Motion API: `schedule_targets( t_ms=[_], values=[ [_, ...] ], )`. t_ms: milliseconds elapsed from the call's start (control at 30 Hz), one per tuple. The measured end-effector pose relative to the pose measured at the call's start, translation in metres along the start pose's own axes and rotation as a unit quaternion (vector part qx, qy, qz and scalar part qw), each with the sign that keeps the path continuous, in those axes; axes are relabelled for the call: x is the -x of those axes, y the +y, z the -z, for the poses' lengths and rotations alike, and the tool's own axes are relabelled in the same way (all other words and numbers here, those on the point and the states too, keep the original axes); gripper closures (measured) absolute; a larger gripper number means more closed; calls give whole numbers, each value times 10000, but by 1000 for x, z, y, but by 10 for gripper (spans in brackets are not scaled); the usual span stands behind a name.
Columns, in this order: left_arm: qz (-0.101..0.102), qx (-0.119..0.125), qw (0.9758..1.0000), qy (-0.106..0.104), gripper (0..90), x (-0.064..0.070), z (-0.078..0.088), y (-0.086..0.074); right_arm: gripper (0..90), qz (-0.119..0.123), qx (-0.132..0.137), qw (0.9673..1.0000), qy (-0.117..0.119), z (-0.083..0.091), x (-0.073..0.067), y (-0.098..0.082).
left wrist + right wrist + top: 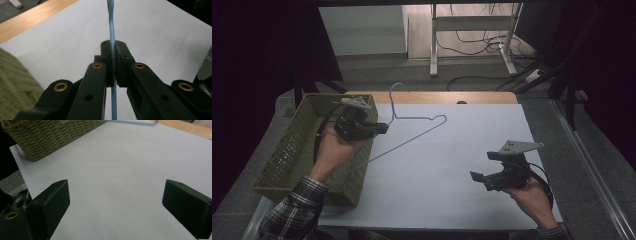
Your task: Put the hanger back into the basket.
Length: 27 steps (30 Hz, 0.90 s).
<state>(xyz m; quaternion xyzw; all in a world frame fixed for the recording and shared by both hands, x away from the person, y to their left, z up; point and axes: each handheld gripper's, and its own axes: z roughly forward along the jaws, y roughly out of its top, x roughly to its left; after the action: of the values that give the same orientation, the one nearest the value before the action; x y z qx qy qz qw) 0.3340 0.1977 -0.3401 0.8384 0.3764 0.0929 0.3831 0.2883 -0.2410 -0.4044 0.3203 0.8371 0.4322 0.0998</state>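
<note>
The left gripper was clenched on a light blue wire hanger, held up over the near edge of a woven green basket at the left side of the table. In the left gripper view the two black jaws met on the blue wire, which ran straight up between the pads and out below them, with the white table cover behind it. Seen from above, the grip sat on the hanger's sloping long side, near where it crossed the basket's right wall; the hook rose beyond the gripper toward the far edge of the table, the rounded shoulder end reached out to the right over the white surface, and the lower end dipped toward the basket.

The right gripper was released, well apart from the hanger, low over the right near part of the table. In the right gripper view its jaws stood wide with nothing between them but bare white cover; the basket's wall and a stretch of the blue hanger lay far ahead at the top. A plaid sleeve covered the left forearm.
</note>
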Motion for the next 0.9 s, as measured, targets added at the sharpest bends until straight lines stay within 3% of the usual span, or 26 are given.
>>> schedule_targets(
  t_ms=[233,467,633,900],
  values=[
    [269,106,9992,262,875,-25,23,-16,64,-124,-67,9999,-91,-4,2,-14],
    [553,197,9965,591,875,-48,45,-37,47,-197,-70,9995,-217,-6,5,-26],
    [732,335,9935,801,875,-62,62,-53,35,-266,23,9991,-331,-1,7,-33],
    [1069,642,9859,1117,875,-83,94,-79,24,-413,93,9973,-603,7,15,-47]
  ],
)
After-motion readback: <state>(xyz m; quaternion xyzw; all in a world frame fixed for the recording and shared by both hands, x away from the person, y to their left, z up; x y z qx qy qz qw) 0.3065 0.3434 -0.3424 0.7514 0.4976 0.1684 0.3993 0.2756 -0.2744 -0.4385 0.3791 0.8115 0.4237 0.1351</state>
